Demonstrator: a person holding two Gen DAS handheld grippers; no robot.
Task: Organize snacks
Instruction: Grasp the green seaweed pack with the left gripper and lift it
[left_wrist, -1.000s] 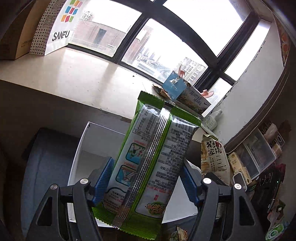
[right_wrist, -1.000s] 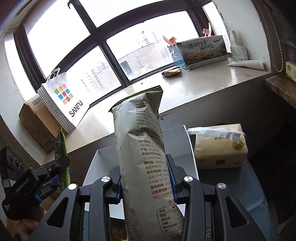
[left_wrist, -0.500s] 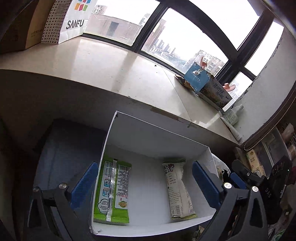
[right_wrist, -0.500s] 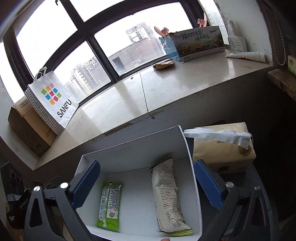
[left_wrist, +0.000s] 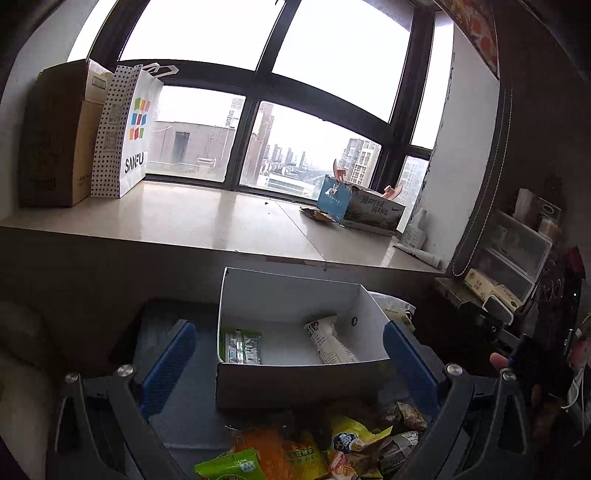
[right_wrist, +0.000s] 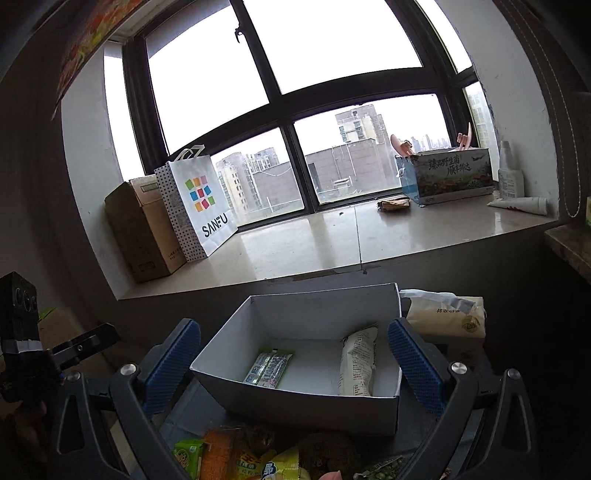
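Behind the wide-open, empty left claw (left_wrist: 288, 363) and right claw (right_wrist: 293, 360), a white box (right_wrist: 295, 406) fronts the windowsill (right_wrist: 314, 243).

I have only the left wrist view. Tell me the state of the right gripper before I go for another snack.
Observer: The right gripper is open and empty, with its jaws either side of the white box.
Operator: Something pale pokes out behind the box's right wall. Name it.
Observer: It is a tissue pack standing beside that wall, with a tissue pulled up from its top.
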